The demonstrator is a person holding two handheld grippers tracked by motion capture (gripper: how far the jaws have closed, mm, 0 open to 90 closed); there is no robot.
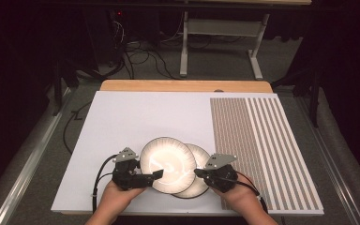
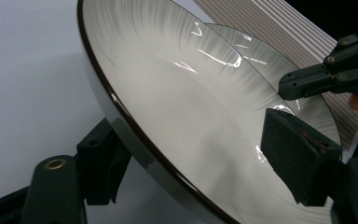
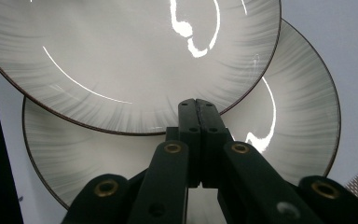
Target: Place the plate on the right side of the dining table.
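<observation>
We have two plates overlapping near the table's (image 1: 122,122) front edge, the top plate (image 1: 168,161) partly over the lower plate (image 1: 201,157). Our left gripper (image 1: 158,174) straddles the top plate's rim, jaws part open, not yet pressing. Our right gripper (image 1: 198,172) is fully closed, empty, resting at the rims. Gripping and lifting remain.

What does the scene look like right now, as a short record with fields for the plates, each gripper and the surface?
upper plate: white with dark rim, overlaps the lower one
lower plate: same pattern, partly covered, flat on the board
left gripper: jaws straddle the upper plate's rim, one above and one below; a grip cannot be told
right gripper: jaws shut with nothing between them, tips over the lower plate by the upper plate's rim
surface: white board with a striped mat at the right
</observation>
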